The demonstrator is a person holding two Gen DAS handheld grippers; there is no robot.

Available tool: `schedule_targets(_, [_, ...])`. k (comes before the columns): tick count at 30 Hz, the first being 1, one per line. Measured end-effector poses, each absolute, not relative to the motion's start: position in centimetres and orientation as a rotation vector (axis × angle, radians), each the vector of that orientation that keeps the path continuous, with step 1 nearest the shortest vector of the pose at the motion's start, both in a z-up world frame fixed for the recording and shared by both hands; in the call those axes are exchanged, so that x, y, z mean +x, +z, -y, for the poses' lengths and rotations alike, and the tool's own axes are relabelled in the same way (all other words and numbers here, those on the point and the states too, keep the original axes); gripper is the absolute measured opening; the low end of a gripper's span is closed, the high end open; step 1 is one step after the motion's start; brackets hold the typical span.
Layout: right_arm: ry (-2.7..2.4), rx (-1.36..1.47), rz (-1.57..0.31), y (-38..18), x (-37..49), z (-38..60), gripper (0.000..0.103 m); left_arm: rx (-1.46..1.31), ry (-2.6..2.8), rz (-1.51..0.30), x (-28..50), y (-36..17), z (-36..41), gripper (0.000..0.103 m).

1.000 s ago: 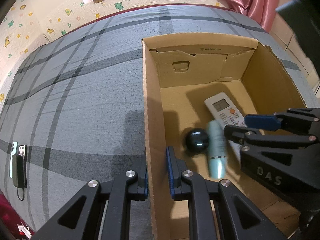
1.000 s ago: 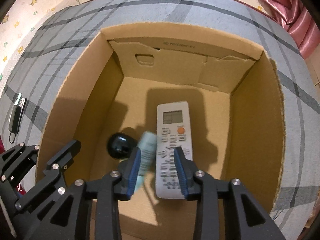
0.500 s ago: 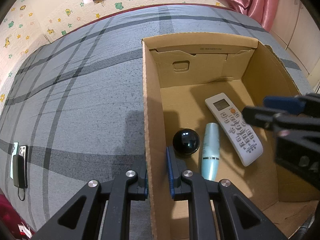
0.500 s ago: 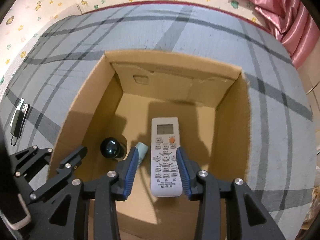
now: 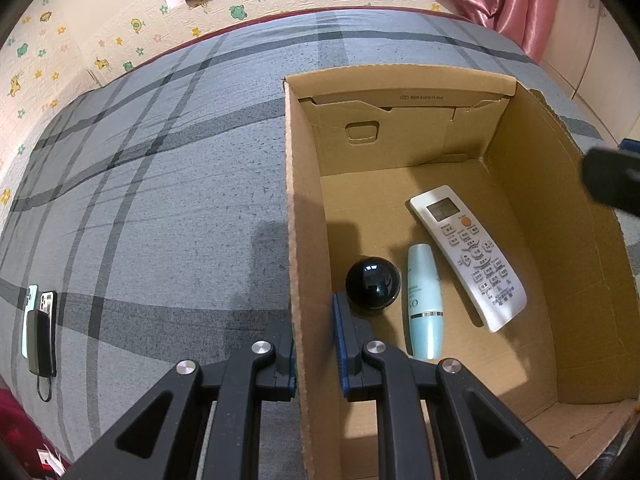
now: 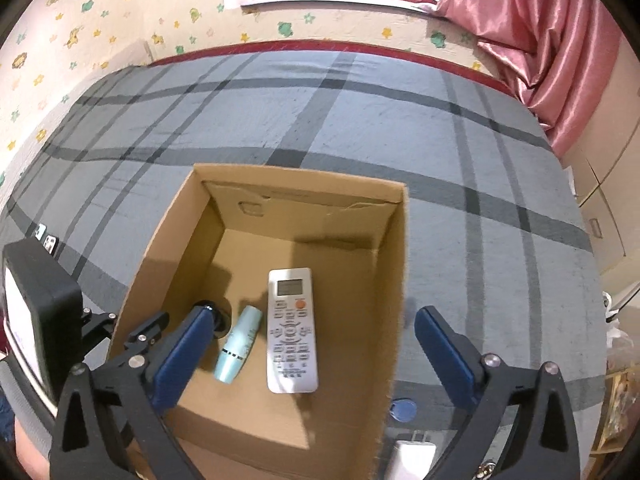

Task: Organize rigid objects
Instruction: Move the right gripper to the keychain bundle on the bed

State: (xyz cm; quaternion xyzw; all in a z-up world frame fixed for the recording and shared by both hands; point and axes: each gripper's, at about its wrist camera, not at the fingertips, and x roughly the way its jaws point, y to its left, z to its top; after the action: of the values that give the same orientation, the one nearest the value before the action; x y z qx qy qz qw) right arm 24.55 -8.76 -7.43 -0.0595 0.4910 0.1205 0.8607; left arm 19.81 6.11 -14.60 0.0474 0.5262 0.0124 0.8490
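**Left tongs clamp box wall, right tongs opening above box**

Left gripper (image 5: 314,350) pinches the left wall of the cardboard box (image 5: 298,208), one pad inside, one outside. Right gripper (image 6: 308,344) hangs over the box, jaws opening wide, nothing between them. On the box floor: black ball (image 5: 373,282) at 9 o'clock, teal tube (image 5: 424,300) in the middle, white remote (image 5: 468,256) at 3 o'clock, lying side by side. Box sits on a grey plaid bedspread (image 5: 160,200). Phones (image 5: 38,320) lie at the bedspread's 8 o'clock edge.
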Motion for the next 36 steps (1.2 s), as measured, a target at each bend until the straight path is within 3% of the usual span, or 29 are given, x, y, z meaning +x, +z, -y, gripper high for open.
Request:
schedule_targets(19, [0.116,-0.049,-1.007,-6.1,21.9,19.8,0.103,0.106,0.029,-1.107,19.8,-14.5,-6.1,0.015])
schedule_targets(36, [-0.048,-0.010,-1.085,-11.2,17.3,27.7,0.103,0.115,0.032,-1.106,19.9,-14.7,-5.9,0.015])
